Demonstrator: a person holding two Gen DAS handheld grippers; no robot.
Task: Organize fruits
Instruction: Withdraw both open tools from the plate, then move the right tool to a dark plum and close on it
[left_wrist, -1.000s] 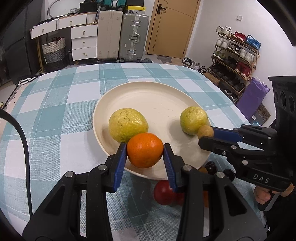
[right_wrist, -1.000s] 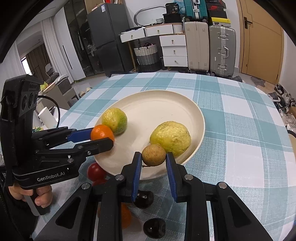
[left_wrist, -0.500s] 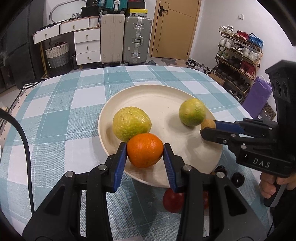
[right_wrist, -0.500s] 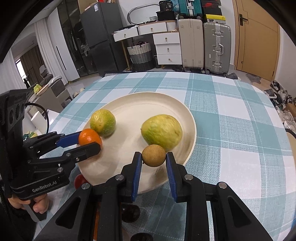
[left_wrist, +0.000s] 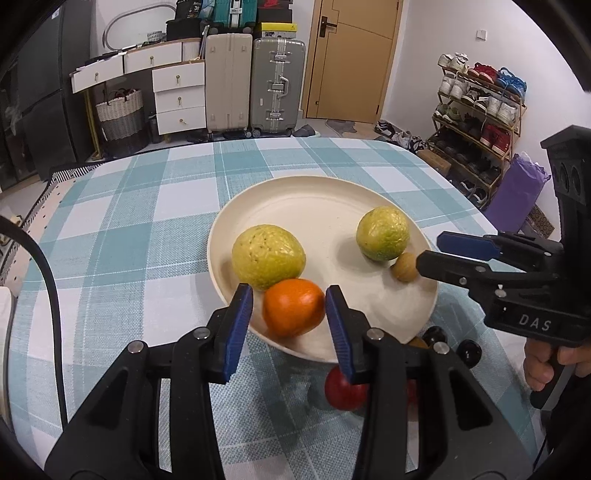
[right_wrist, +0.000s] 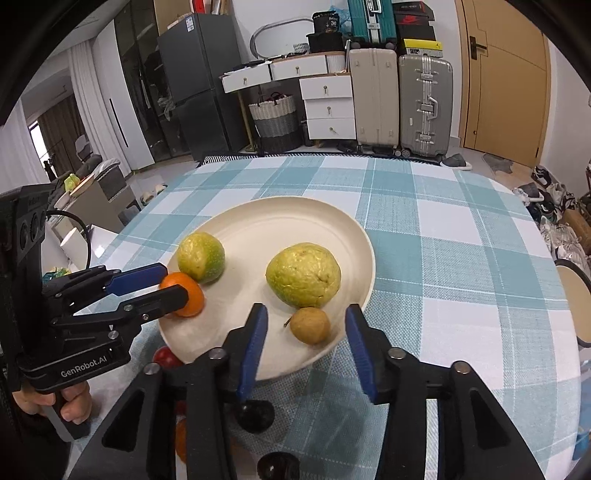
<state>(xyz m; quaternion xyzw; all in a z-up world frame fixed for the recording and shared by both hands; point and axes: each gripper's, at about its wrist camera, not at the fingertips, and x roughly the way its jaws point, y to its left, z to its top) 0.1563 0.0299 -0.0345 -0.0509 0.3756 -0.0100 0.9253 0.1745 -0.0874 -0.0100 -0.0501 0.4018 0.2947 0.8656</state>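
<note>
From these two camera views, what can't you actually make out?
- Left wrist view: red fruit and dark fruits below the plate, partly hidden by the left gripper.
- Right wrist view: orange fruit, mostly behind the right gripper; dark fruit cut by the bottom edge.

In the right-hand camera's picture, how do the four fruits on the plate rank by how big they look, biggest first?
1. Yellow-green guava, plainly the biggest.
2. Green citrus.
3. Orange, partly hidden by the other tool, so its place against the citrus is unsure.
4. Small brown fruit, smallest though nearest the camera.
</note>
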